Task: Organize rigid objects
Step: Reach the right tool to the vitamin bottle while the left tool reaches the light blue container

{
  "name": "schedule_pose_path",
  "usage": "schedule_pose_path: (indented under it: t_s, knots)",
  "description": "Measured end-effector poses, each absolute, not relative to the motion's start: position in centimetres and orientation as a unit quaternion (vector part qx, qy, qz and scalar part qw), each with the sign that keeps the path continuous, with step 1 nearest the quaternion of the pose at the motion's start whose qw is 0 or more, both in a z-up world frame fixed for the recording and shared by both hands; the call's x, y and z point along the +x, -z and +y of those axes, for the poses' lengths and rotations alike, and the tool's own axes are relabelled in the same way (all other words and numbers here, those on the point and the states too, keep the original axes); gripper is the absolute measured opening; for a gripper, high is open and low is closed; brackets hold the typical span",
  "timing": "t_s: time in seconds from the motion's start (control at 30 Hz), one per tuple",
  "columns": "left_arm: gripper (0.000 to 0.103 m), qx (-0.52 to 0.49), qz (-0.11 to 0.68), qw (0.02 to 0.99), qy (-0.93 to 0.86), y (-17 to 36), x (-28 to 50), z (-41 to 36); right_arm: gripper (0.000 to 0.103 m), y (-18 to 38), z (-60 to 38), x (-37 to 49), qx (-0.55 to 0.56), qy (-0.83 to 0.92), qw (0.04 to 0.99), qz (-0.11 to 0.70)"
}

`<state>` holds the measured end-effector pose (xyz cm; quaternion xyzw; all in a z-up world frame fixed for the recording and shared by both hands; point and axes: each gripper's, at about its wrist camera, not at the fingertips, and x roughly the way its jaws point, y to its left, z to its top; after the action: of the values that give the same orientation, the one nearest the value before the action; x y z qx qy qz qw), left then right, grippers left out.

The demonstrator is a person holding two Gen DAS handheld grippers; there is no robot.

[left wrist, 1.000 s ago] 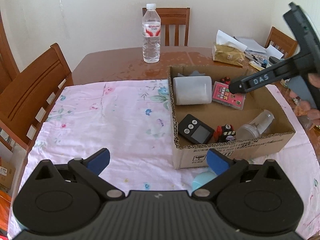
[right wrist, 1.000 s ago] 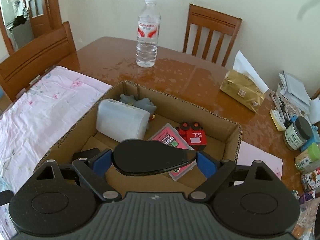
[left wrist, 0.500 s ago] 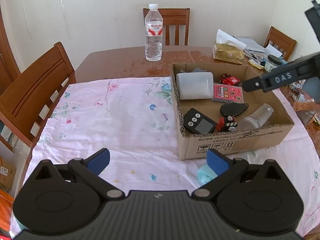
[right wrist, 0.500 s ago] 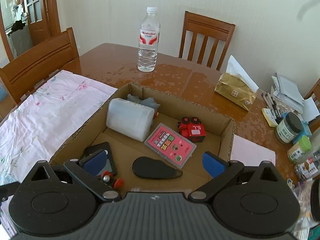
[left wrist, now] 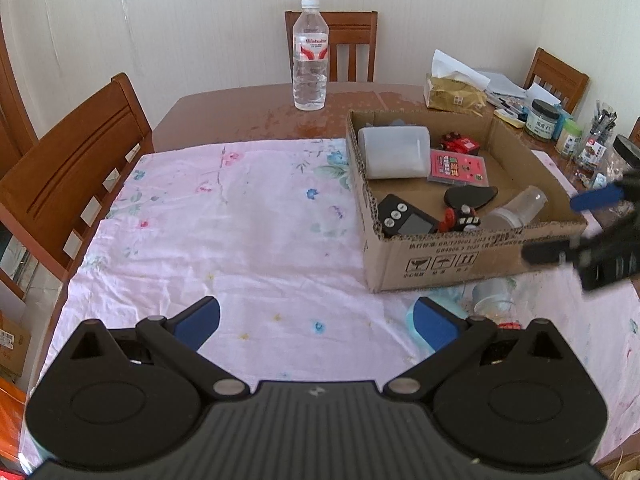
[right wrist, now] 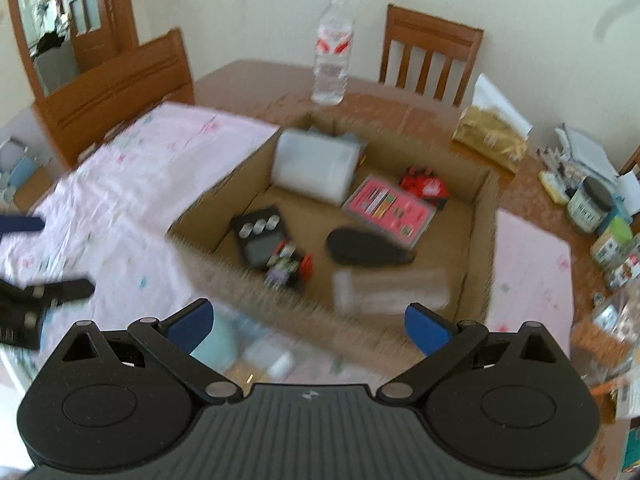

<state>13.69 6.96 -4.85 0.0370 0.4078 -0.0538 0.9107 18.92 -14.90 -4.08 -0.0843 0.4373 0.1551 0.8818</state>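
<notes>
A cardboard box [left wrist: 472,262] sits on the pink cloth at the right. In it lie a black oval case [left wrist: 470,197], a black timer [left wrist: 406,220], a white canister [left wrist: 394,152], a pink card box [left wrist: 458,166], a red toy [left wrist: 460,145] and a clear cup [left wrist: 514,212]. The black oval case also shows in the blurred right wrist view [right wrist: 366,247]. My left gripper [left wrist: 316,320] is open and empty above the cloth. My right gripper [right wrist: 306,326] is open and empty, above the box's near wall [right wrist: 280,300]. A light-blue object [left wrist: 416,320] and a small clear cup [left wrist: 490,296] lie on the cloth in front of the box.
A water bottle [left wrist: 310,56] stands on the wooden table behind the cloth. A tissue pack [left wrist: 454,94], jars [left wrist: 540,118] and pens crowd the table's right side. Wooden chairs [left wrist: 72,168] stand at the left and back.
My right gripper opened and let go of the black oval case, which now lies in the box. The right gripper then drew back toward the box's near edge. My left gripper rose slightly.
</notes>
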Motion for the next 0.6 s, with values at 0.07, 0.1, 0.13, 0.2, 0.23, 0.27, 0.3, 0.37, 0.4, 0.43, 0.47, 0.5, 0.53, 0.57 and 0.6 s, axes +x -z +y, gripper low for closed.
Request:
schedule_pose_path:
  t_s: [0.07,0.1,0.13,0.2,0.23,0.27,0.3,0.37,0.4,0.43,0.47,0.5,0.53,0.57,0.6]
  knots:
    - [0.102,0.038,0.41,0.909,0.056,5.1,13.7,7.2,0.103,5.2,-14.1,18.3,-0.087,-0.157,0.873,0.454]
    - [0.102,0.039,0.411,0.909,0.058,5.1,13.7,7.3,0.103,5.9,-13.8,18.1,-0.087,-0.157,0.869,0.462]
    - [0.102,0.041,0.411,0.909,0.06,5.2,13.7,7.4,0.103,6.4,-13.4,17.8,-0.086,-0.158,0.864,0.469]
    - [0.102,0.043,0.413,0.908,0.064,5.3,13.6,7.6,0.103,7.6,-12.6,17.5,-0.081,-0.159,0.855,0.487]
    - [0.102,0.045,0.413,0.907,0.066,5.4,13.6,7.7,0.103,8.2,-12.2,17.4,-0.081,-0.16,0.851,0.494]
    - [0.102,0.046,0.414,0.906,0.067,5.5,13.6,7.8,0.103,8.7,-11.8,17.2,-0.083,-0.158,0.848,0.498]
    - [0.102,0.048,0.416,0.906,0.069,5.6,13.6,7.9,0.103,9.2,-11.5,17.1,-0.084,-0.155,0.846,0.503]
    - [0.102,0.048,0.417,0.905,0.072,5.8,13.6,8.1,0.103,10.0,-11.1,17.0,-0.083,-0.146,0.843,0.511]
    - [0.102,0.048,0.418,0.904,0.073,5.8,13.7,8.2,0.103,10.4,-11.0,16.9,-0.08,-0.139,0.842,0.515]
    - [0.102,0.049,0.419,0.904,0.075,5.9,13.6,8.3,0.103,10.7,-11.0,16.9,-0.078,-0.13,0.841,0.52]
    - [0.102,0.05,0.419,0.903,0.077,5.9,13.6,8.4,0.103,10.9,-11.2,16.8,-0.073,-0.122,0.84,0.523]
    - [0.102,0.05,0.42,0.903,0.079,6.0,13.6,8.5,0.103,10.9,-11.4,16.8,-0.069,-0.114,0.841,0.525]
    - [0.102,0.051,0.42,0.902,0.082,6.0,13.7,8.5,0.103,11.0,-11.7,16.6,-0.063,-0.108,0.841,0.527]
    - [0.102,0.051,0.421,0.902,0.084,6.1,13.7,8.5,0.103,10.9,-12.1,16.5,-0.056,-0.105,0.841,0.528]
    - [0.102,0.052,0.421,0.901,0.087,6.2,13.7,8.5,0.103,10.9,-12.5,16.3,-0.049,-0.1,0.841,0.529]
